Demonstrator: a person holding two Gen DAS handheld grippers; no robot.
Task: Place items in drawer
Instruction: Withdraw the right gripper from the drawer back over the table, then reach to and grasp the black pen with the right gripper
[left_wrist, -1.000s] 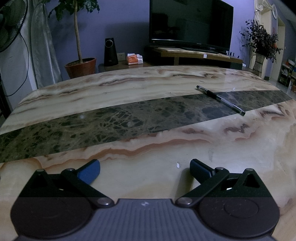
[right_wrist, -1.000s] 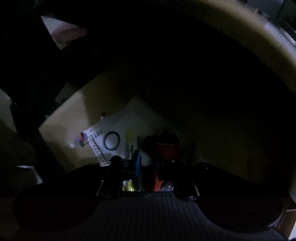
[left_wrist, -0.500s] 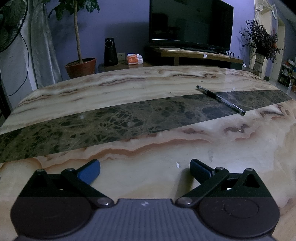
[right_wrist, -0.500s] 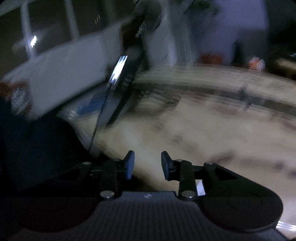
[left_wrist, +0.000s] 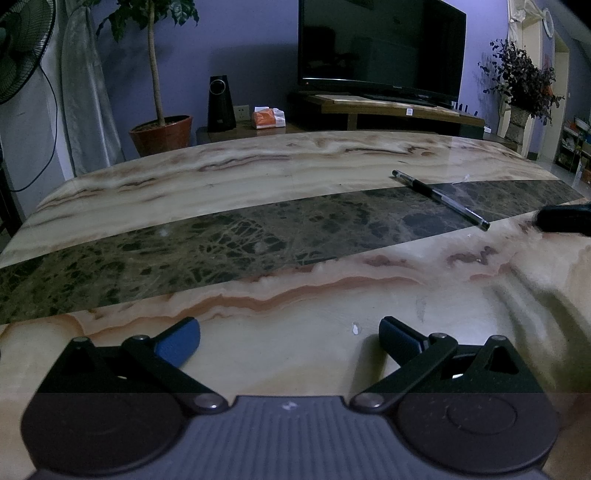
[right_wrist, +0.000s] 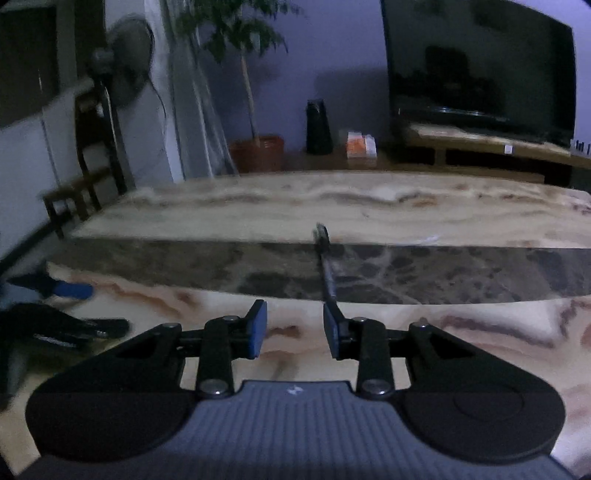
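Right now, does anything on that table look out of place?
Only the pen: it lies alone, slanted across the table's dark stripe, not in a drawer. No spill or damage shows.

We record the right gripper (right_wrist: 294, 328) out of the dark drawer interior seen a second ago; it now faces the marble table (right_wrist: 369, 206), lined up with the pen (right_wrist: 327, 273). Its jaws have just been opening, nothing between them. Its tip (left_wrist: 561, 218) now enters the left view.

No legible text (all blurred)
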